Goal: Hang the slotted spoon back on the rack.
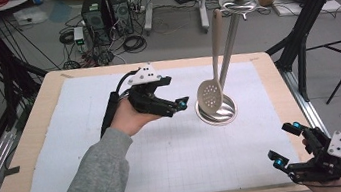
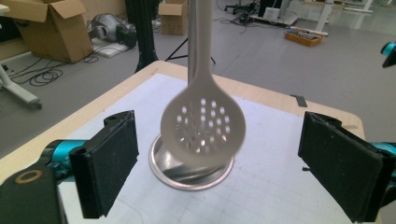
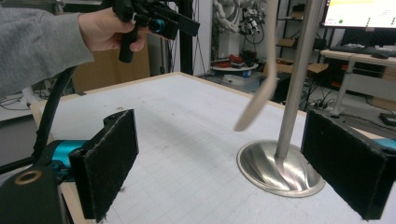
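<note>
From above, the left gripper [image 1: 177,94], fingers apart, sits just beside the slotted spoon [image 1: 210,96] hanging on its stand [image 1: 217,111]. Its own view shows the spoon [image 2: 203,125] beyond the spread fingers [image 2: 109,163], untouched. The right gripper's fingers [image 3: 346,158] stand apart near the stand [image 3: 279,168]. The spoon looks hung; next, pull clear.

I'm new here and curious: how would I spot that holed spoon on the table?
Start at the white gridded mat covering the wooden table. Near its right side a shiny metal stand rises from a round base. The beige slotted spoon hangs from its top, the only pale, perforated thing there, beside the bare steel pole.
</note>
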`<move>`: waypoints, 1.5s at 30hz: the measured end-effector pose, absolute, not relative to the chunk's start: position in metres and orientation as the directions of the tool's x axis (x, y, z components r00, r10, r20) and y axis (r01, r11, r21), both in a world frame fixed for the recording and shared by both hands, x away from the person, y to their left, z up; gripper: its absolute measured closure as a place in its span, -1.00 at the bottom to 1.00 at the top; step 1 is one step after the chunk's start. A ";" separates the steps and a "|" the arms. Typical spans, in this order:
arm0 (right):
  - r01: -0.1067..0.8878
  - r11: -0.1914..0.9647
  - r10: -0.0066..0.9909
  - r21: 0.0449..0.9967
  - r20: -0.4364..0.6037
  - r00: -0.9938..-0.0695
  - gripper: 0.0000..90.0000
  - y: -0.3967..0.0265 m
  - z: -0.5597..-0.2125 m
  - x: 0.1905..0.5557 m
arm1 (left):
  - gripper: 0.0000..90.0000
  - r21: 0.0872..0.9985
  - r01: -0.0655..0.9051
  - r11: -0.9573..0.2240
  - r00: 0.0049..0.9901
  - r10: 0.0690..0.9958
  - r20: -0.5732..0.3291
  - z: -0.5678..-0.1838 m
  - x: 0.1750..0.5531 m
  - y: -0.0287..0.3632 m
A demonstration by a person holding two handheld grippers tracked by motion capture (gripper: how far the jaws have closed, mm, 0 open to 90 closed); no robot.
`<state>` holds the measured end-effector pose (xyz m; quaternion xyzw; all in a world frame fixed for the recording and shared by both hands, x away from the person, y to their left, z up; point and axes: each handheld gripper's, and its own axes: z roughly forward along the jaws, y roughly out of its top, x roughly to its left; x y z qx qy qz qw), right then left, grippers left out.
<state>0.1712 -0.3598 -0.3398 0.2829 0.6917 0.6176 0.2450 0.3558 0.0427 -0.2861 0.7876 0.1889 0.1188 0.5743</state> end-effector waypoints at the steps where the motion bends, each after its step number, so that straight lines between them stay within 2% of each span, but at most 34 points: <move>1: 0.082 0.079 0.690 0.993 0.005 -0.723 -0.78 -0.359 -0.340 0.173 | -0.73 0.949 0.160 -0.271 0.900 0.435 -0.027 -0.287 0.355 0.046; 22: 0.072 0.065 0.628 0.995 0.015 -0.778 -0.78 -0.343 -0.339 0.200 | -0.74 0.960 0.139 -0.243 0.807 0.590 0.032 -0.306 0.335 0.130; 33: 0.083 0.076 0.618 0.994 0.018 -0.786 -0.78 -0.336 -0.340 0.210 | -0.75 0.972 0.161 -0.173 0.763 0.646 -0.011 -0.313 0.319 0.184; 45: 0.080 0.085 0.615 0.993 0.011 -0.788 -0.78 -0.333 -0.342 0.216 | -0.75 0.981 0.137 -0.141 0.749 0.662 -0.009 -0.316 0.295 0.212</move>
